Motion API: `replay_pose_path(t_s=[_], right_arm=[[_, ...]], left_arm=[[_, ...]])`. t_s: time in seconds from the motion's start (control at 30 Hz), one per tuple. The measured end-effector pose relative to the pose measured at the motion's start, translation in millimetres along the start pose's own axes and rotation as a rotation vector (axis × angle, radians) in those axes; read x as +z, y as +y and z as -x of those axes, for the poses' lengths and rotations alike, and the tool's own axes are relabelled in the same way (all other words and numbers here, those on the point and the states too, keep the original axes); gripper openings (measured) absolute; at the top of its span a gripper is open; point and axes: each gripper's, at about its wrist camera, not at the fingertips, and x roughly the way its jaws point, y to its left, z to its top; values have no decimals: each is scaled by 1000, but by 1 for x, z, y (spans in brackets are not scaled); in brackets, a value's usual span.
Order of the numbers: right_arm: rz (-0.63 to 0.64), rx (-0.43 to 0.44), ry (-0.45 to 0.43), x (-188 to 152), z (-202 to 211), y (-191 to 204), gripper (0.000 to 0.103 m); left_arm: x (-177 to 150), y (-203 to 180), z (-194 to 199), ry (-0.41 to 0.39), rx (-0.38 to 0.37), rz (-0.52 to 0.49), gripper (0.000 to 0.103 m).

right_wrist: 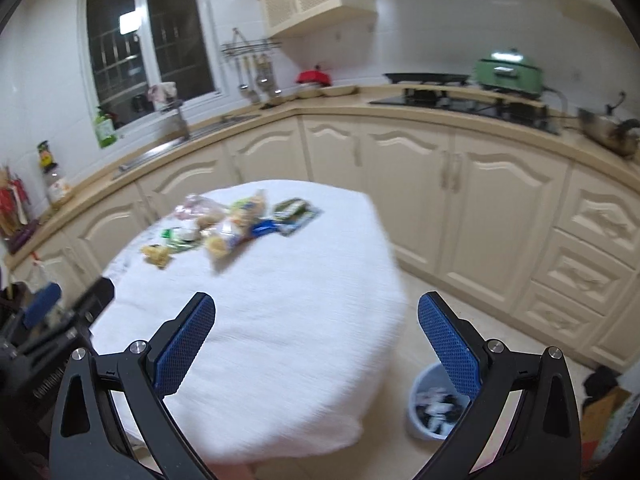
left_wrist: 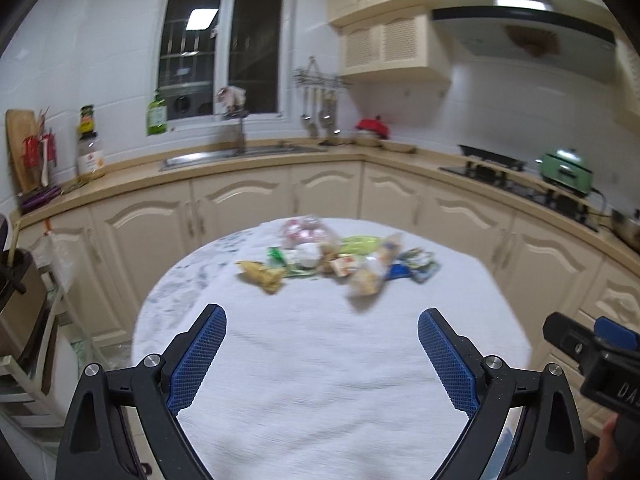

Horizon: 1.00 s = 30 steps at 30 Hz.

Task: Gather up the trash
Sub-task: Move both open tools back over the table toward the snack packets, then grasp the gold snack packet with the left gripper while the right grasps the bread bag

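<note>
Wrappers [left_wrist: 336, 258] lie heaped at the table's [left_wrist: 320, 360] far side — ahead of my left gripper [left_wrist: 322, 340], jaws wide, empty. Right gripper [right_wrist: 316, 334] likewise spread; left seems nearer — blur.

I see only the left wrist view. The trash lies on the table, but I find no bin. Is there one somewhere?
Observer: Yes. A bin stands on the floor beside the table, near its right edge in the right wrist view.
Operator: Is it empty?
Observer: No, some scraps lie inside it. I cannot tell what they are.
Operator: Do the right tongs hold something?
Observer: No. The right tongs are open, with nothing between them.
</note>
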Motion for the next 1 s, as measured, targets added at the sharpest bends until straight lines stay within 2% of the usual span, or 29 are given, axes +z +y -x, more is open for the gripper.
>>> replay_pose_path(t_s=[0.2,0.37,0.43,0.67,0.9,0.97,1.0], right_arm=[[69,34,19,18,-37,45,103],[82,76,69,40,-79,72,103],[93,65,95,48,-97,82,103],[75,-12,195,72,-170,93,103],[41,-58,322,74,-237,90,103],[38,-64,353,72,-251,89,99],[36,-57,363,72,-256,88,92]], left_arm=[[20,15,-28,46,48,45,95],[40,21,-62,82,78,86,95],[58,26,-85,95,70,105,95],[95,41,-145,148,49,144,95],[135,61,-227,248,30,185,95],[142,69,-248,280,39,203,95],[144,72,-257,298,44,213,95]])
